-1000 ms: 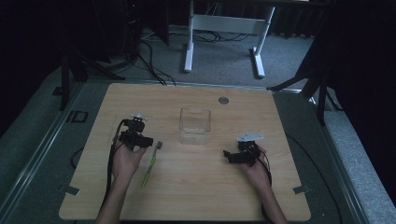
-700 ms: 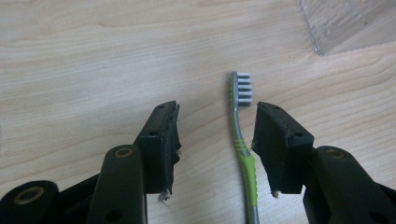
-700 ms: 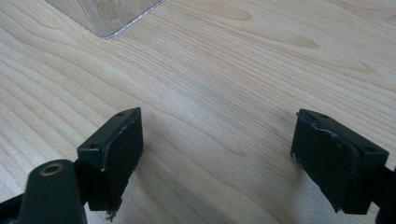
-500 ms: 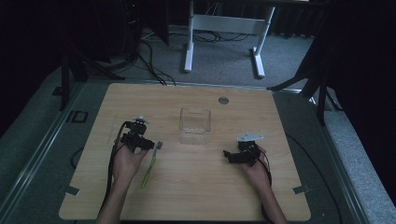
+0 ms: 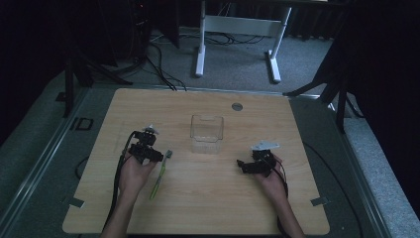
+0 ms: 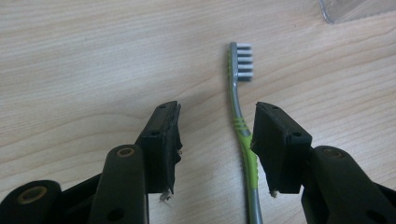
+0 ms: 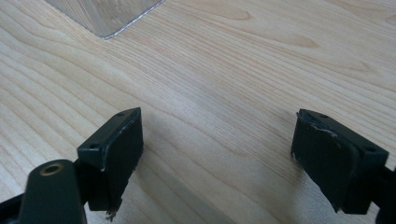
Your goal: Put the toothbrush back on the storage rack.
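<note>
Nothing grasped yet: left gripper [image 6: 215,140] released around toothbrush [image 6: 241,116] at frame centre; right gripper [image 7: 217,158] released, idle.

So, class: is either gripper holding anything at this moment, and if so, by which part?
Nothing is held. The left gripper is open, its fingers either side of the toothbrush handle lying on the table. The right gripper is open over bare wood.

toothbrush [image 6: 239,116] handle end cut off (bottom edge).
</note>
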`<state>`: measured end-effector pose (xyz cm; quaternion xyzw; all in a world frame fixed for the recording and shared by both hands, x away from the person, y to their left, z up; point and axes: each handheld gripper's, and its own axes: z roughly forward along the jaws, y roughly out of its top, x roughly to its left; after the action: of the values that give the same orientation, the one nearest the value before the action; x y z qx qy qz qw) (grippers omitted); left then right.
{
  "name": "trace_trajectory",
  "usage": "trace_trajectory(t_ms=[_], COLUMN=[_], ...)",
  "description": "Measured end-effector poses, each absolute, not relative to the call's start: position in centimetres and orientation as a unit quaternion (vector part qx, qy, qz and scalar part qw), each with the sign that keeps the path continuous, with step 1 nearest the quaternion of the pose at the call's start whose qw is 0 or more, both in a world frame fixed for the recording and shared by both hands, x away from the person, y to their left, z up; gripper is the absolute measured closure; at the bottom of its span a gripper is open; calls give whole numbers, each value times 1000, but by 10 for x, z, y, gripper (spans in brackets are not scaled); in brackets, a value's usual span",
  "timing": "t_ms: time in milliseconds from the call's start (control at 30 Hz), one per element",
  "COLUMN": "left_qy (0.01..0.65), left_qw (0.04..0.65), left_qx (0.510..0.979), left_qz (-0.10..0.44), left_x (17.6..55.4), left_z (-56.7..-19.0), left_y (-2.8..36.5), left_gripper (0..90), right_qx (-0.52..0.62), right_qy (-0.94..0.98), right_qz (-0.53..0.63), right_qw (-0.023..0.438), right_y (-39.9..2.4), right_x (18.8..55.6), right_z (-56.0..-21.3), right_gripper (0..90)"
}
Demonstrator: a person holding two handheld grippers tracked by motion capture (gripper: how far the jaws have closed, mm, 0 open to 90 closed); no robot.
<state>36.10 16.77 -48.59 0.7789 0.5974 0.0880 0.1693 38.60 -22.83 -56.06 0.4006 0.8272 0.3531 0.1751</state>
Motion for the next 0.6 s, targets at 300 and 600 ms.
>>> trace_trajectory(t_ms=[300, 600], left_qy=[592, 591], left_qw=[164, 154], left_qx=[786, 789], left_qz=[71, 67], left_x=[359, 356], left_z=[-491, -495], left_y=[165, 164], left_gripper=[520, 521], right_qx=[401, 401], right_qy=[827, 827], right_qz=[353, 353], right_qw=[175, 175], right_y=[-228, -228], right_x=[386, 386], right_z=[-561, -561], right_gripper=[167, 167])
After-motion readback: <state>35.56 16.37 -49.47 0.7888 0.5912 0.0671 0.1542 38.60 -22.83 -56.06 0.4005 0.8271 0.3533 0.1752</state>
